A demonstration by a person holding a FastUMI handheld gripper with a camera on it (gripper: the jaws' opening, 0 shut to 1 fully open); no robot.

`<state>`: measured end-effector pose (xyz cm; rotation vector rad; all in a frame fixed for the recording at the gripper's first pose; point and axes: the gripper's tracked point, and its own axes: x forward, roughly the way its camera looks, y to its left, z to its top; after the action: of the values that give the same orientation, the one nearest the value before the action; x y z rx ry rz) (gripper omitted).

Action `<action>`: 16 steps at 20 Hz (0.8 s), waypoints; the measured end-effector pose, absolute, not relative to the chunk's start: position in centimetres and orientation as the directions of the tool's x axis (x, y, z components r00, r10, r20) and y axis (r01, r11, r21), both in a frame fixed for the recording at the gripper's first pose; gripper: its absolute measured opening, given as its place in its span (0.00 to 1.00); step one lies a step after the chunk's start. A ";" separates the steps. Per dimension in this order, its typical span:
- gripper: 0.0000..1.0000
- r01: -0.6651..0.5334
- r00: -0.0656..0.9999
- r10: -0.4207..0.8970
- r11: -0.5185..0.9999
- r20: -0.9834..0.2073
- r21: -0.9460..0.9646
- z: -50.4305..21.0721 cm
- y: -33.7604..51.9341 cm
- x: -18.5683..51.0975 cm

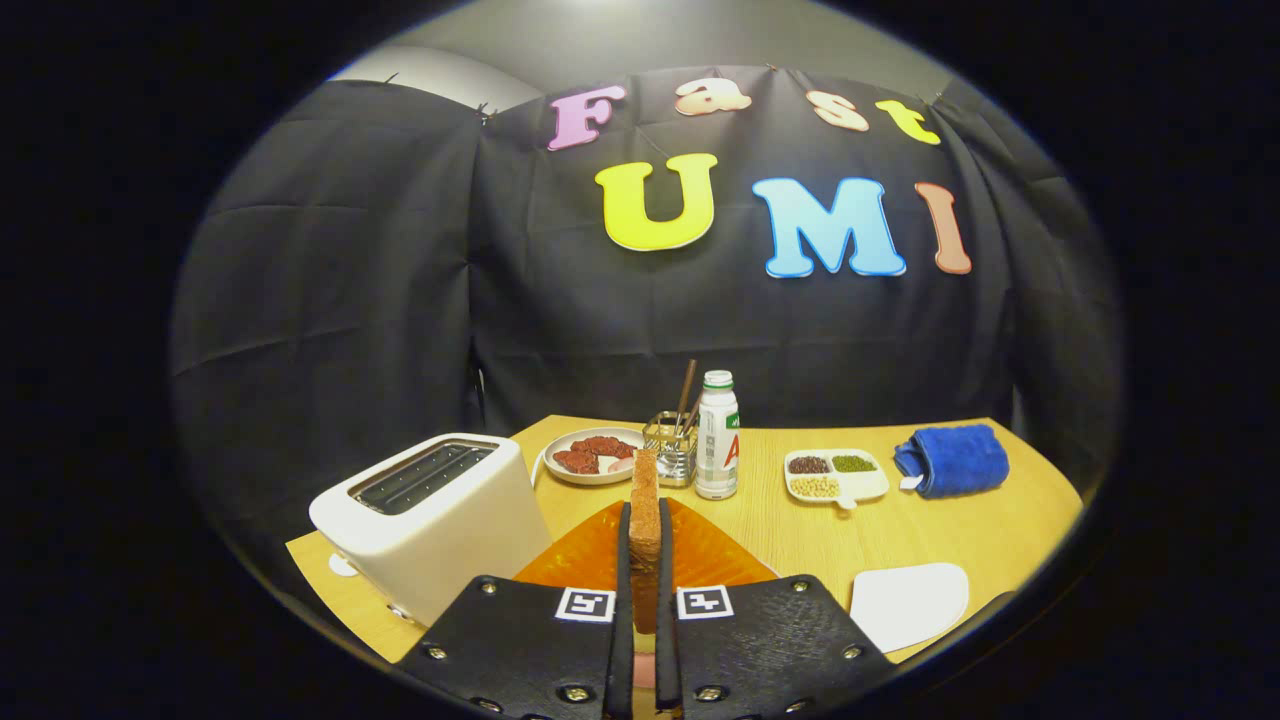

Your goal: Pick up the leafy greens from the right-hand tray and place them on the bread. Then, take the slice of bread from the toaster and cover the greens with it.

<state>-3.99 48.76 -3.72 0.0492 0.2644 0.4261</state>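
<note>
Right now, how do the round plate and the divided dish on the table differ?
The plate is round with one open well; the dish is roughly rectangular, split into compartments. The plate holds dark red pieces; the dish holds separate heaps of small dark, green and pale grains. The plate lies behind the toaster, left of the bottle; the dish lies right of it, near the blue cloth. Both are pale and shallow. The gripper is shut on a bread slice.

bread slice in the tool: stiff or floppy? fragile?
The bread slice stands upright, edge-on, clamped in the tool without sagging, so likely stiff, toasted. Thin for its height, so probably light. Its rough brown crust may crumble under a hard squeeze.
</note>
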 end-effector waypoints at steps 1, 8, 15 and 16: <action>0.08 -0.396 0.874 0.412 0.911 -0.258 0.112 -4.7 48.5 -3.8; 0.08 -0.410 0.855 0.463 0.879 -0.232 0.243 -5.8 50.0 -4.7; 0.08 -0.382 0.849 0.450 0.884 -0.277 0.268 -8.5 48.2 -4.1; 0.10 -0.376 0.855 0.433 0.897 -0.286 0.232 -8.9 47.7 -3.9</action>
<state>-3.87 47.71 -8.88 0.1707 0.3400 0.4277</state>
